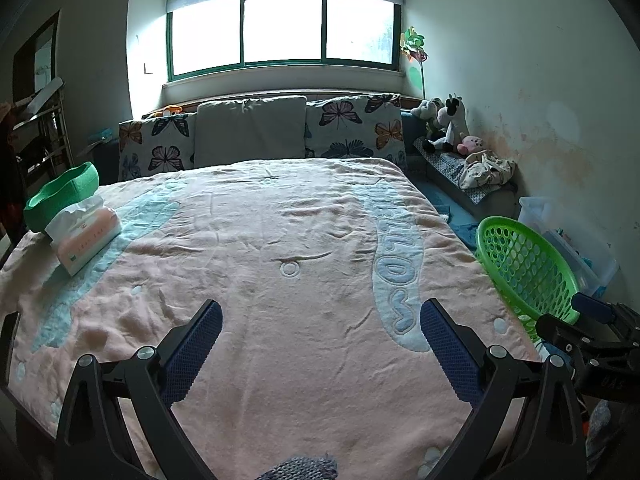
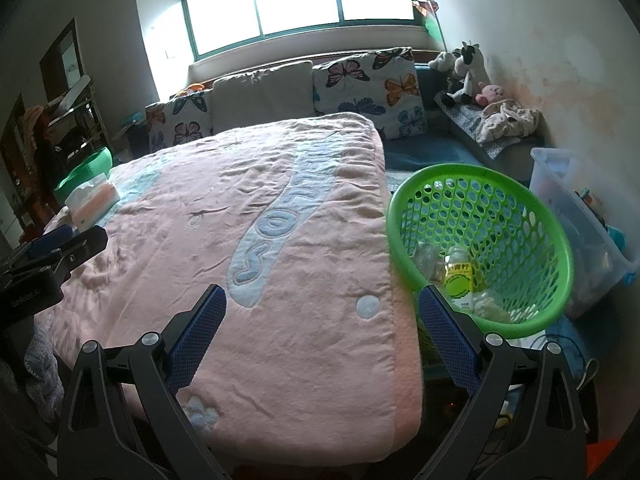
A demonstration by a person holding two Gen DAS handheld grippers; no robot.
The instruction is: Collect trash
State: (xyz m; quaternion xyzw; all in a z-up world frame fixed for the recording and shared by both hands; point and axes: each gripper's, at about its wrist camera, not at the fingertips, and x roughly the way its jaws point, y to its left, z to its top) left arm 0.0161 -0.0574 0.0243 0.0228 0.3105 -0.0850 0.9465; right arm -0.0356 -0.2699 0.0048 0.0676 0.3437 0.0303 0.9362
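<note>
Both tongs hang spread wide and empty above the foot of the bed: the left gripper (image 1: 320,316) over the middle of the blanket, the right gripper (image 2: 322,302) over its right edge, one blue pad in front of the basket.

Largest is the bed's pink blanket (image 2: 256,264), wrinkled, with a pale blue band of raised letters running along it. Behind it stand three cushions against the window sill, a plain grey cushion (image 1: 250,132) between two butterfly-print ones. A clear plastic storage bin (image 2: 580,208) sits on the floor by the right wall.

Just beside the bed's right edge stands the green perforated basket (image 2: 556,248), tilted toward the camera. Inside it lies the collected trash: a clear plastic bottle (image 2: 460,276) with a yellow-green label, some crumpled clear wrapping (image 2: 426,258) next to it, and pale crumpled scraps low against the near wall.

At the blanket's left edge a green bowl-shaped tub (image 1: 60,198) touches a pink pack of tissues (image 1: 86,240). Plush toys (image 1: 446,120) crowd the far right ledge.
</note>
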